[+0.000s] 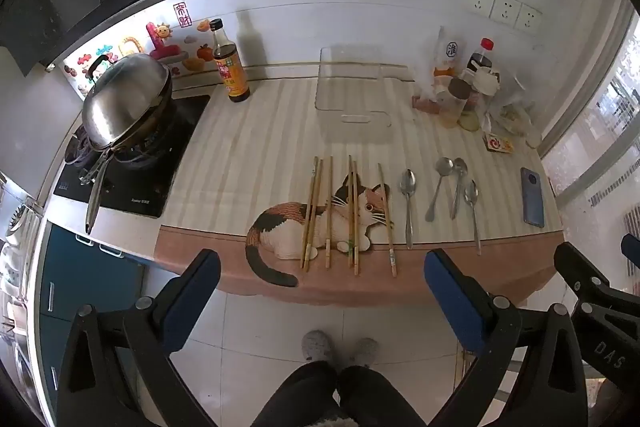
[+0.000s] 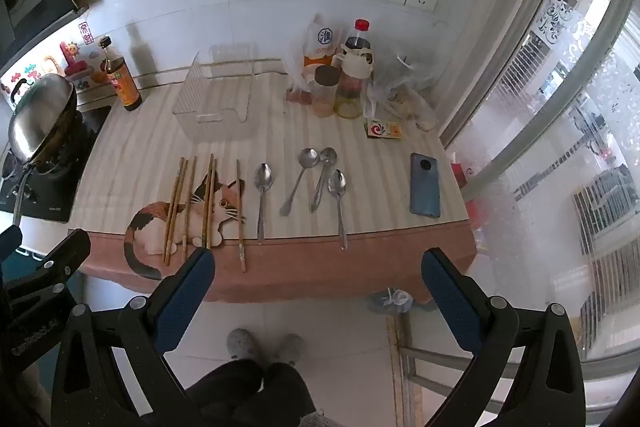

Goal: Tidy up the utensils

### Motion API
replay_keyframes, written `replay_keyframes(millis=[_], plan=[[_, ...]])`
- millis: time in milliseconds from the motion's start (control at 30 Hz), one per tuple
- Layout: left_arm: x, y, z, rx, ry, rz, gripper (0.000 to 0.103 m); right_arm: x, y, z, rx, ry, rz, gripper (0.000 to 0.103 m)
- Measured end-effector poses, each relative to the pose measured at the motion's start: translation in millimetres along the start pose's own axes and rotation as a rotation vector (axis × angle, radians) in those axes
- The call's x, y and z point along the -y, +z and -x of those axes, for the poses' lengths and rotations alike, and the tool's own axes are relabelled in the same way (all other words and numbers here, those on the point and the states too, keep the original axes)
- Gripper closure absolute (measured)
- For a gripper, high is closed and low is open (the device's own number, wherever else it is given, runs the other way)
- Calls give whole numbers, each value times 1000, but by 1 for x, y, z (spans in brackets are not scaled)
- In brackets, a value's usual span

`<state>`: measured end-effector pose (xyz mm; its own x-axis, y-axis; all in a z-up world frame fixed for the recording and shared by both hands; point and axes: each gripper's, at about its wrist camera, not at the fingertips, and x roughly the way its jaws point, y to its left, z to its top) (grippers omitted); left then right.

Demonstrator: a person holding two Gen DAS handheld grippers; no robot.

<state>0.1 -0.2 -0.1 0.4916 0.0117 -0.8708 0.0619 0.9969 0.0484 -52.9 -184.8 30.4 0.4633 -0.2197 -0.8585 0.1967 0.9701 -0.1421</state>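
Nothing sorted yet, by the look of it: the bin (image 1: 352, 95) sits empty far ahead of your left gripper (image 1: 322, 291), with the chopsticks (image 1: 332, 211) lying loose just ahead of its tips. The spoons (image 2: 316, 183) lie scattered just ahead of your right gripper (image 2: 318, 287). Both grippers hang wide and empty at the near table edge, so every utensil is left to move.
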Motion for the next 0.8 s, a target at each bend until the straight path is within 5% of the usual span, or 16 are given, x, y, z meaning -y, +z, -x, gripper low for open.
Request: replay_keyframes(millis=[800], plan=[[-1, -1, -2, 1, -7, 5, 0, 4, 2, 0, -3, -12, -1, 0]])
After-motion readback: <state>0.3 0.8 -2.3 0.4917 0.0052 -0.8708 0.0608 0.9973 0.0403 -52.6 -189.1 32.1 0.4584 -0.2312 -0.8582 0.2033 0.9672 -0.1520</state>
